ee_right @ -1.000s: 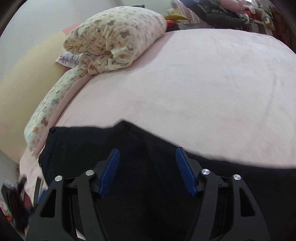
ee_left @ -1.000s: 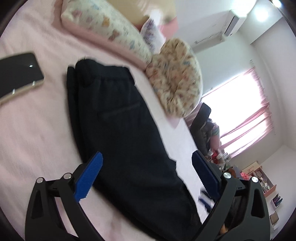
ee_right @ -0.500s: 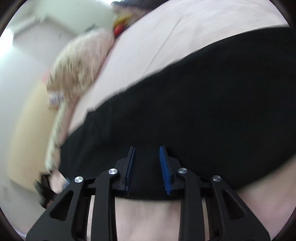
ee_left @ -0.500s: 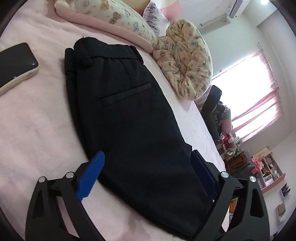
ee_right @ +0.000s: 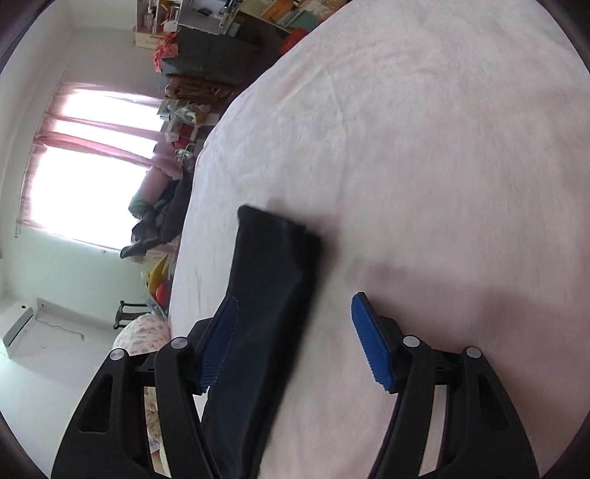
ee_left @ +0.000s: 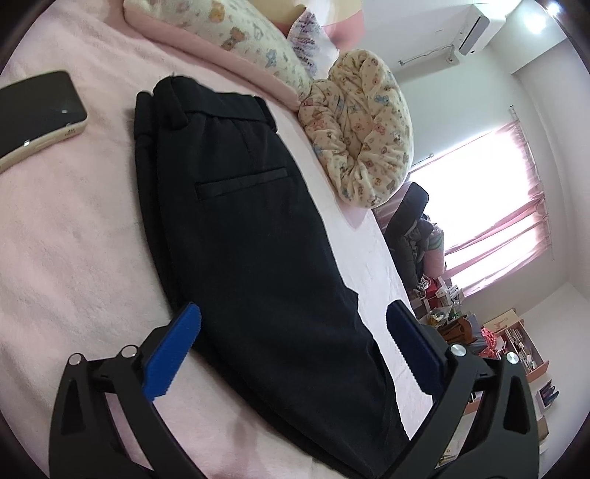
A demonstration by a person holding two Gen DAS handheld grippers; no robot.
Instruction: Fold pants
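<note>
Black pants (ee_left: 250,221) lie lengthwise on the pink bed (ee_left: 73,239), waistband far, back pocket up, legs stacked. My left gripper (ee_left: 293,313) hovers over the upper leg, its jaws opening wide astride the cloth without touching it. In the right wrist view the leg end (ee_right: 273,265) of the pants points away from me, hem lying flat. My right gripper (ee_right: 294,300) is just above it. Its jaws are opening, the left pad (ee_right: 221,331) is over the cloth and the right pad (ee_right: 368,339) is over bare blanket. Nothing is gripped.
A phone (ee_left: 33,110) lies on the bed left of the waistband. A long printed pillow (ee_left: 236,33) and a rolled quilt (ee_left: 365,121) sit beyond the pants. The bed's far edge (ee_right: 199,177) faces a bright window (ee_right: 84,165) and cluttered furniture (ee_right: 206,66).
My right gripper swept from the upper pants to the leg end and rolled over; its jaws narrowed, then widened again. The left gripper barely moved.
</note>
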